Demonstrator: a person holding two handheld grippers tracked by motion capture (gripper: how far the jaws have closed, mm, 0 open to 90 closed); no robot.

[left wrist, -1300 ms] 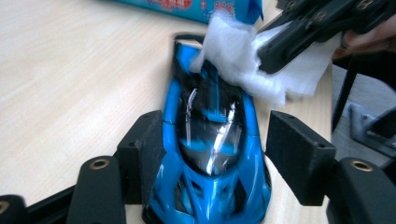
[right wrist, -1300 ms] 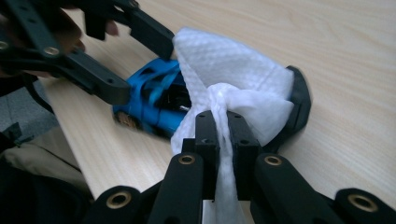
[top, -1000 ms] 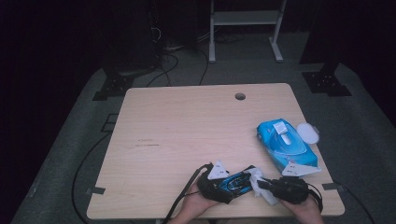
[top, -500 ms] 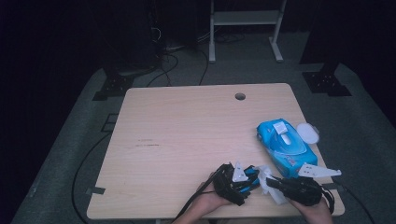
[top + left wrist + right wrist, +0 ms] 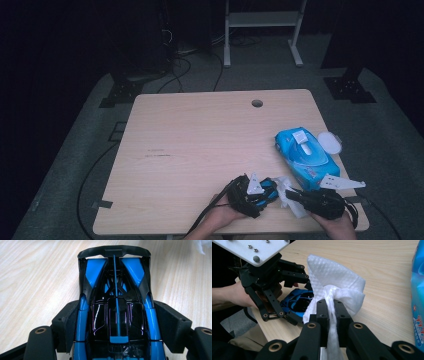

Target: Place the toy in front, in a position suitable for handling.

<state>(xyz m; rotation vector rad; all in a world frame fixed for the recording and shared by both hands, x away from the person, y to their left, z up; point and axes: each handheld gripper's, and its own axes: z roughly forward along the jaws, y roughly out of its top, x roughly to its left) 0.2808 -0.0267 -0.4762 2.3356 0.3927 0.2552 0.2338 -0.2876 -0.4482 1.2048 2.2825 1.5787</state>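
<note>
A blue and black toy car [image 5: 116,315] sits between the pads of my left gripper [image 5: 117,317], which press on its two sides; those jaws have just been closing on it. In the high view the left gripper [image 5: 266,194] holds the car [image 5: 270,190] low over the table's near edge. Just to its right, my right gripper [image 5: 299,196] is shut on a crumpled white wipe [image 5: 289,190]. In the right gripper view the wipe [image 5: 337,282] bunches up out of the shut right gripper [image 5: 331,307], and the car [image 5: 298,298] lies just beyond it.
A blue pack of wipes [image 5: 305,157] lies at the table's right edge with its white lid [image 5: 330,142] flipped open. The wooden table [image 5: 200,140] has a cable hole [image 5: 257,103] near its far edge. Cables and stand feet lie on the floor beyond.
My left gripper has shifted to the right with the car, closer to the wipe. The right gripper has stayed about where it was, still clamped on the wipe.
</note>
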